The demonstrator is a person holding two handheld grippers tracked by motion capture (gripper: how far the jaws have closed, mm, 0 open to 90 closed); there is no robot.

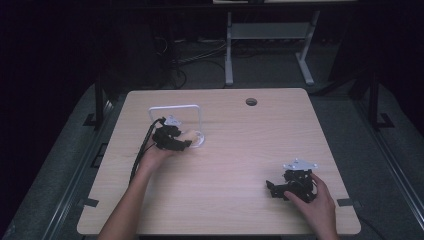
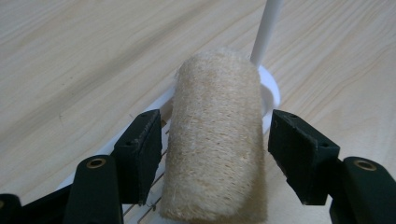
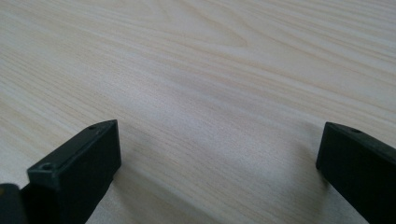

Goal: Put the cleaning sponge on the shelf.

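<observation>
A beige loofah roll [image 2: 215,140] lies on the base of a white wire rack [image 2: 273,88], whose thin upright rod [image 2: 266,28] rises just behind it. My left gripper [image 2: 215,122] has a jaw on each side of the roll, and a narrow gap shows between each pad and the roll, so it is open. From above, the left gripper [image 1: 186,142] sits at the rack's [image 1: 175,107] foot on the table's left, with the loofah [image 1: 190,134] at its tips. My right gripper [image 1: 272,189] rests low at the near right, its jaws [image 3: 219,135] wide open over bare wood.
The light wooden table [image 1: 240,150] has a round cable hole [image 1: 251,102] near its far edge. Beyond it stand the white legs of another desk [image 1: 229,50], with cables on the dark floor. A black cable trails from the left gripper along the forearm.
</observation>
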